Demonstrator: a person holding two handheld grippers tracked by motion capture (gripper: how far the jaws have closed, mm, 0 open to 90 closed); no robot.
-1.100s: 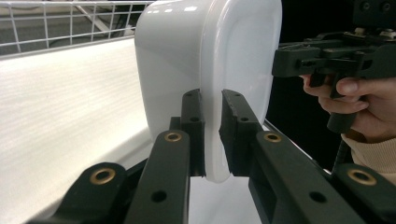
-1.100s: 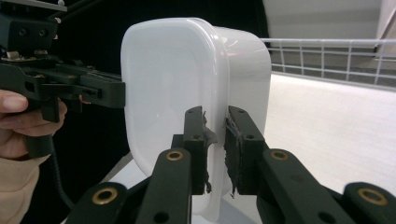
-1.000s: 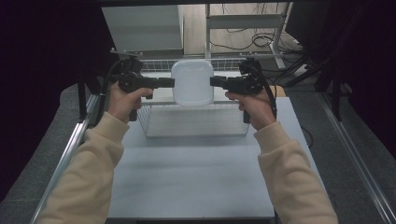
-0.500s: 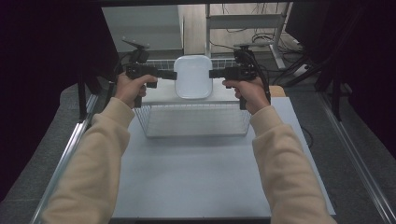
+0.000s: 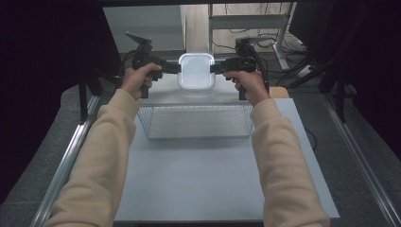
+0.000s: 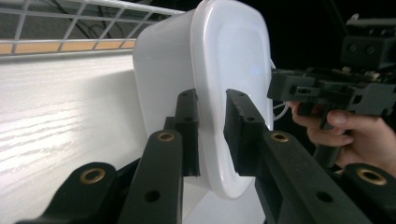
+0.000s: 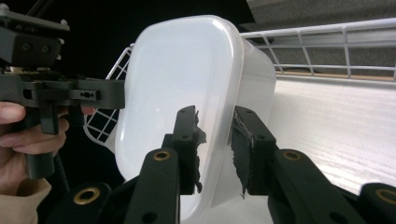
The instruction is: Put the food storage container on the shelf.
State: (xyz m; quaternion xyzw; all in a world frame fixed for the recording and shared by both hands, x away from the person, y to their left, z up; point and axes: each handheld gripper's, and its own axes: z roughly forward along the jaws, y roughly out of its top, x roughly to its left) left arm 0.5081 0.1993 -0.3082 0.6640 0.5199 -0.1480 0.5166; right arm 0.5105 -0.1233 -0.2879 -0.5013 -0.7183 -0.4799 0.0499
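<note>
A white lidded plastic container (image 5: 196, 71) hangs level between my two grippers, just beyond the far rim of the wire basket (image 5: 151, 124). My left gripper (image 5: 178, 68) straddles the container's left rim and my right gripper (image 5: 213, 67) its right rim. In the left gripper view the rim (image 6: 212, 70) runs between my left gripper's (image 6: 211, 133) jaws with thin gaps. In the right gripper view the container (image 7: 187, 70) sits the same way in my right gripper (image 7: 215, 149). Both pairs of jaws have just been opening. Whether the container rests on the surface I cannot tell.
The basket stands on a white table (image 5: 198, 179). Metal rails (image 5: 71, 156) run along both table sides. Cables and a metal frame (image 5: 246, 19) lie beyond the far edge. Dark curtains close in left and right.
Both hands have carried the container away from me, from above the basket to past its far rim, and slightly down.
</note>
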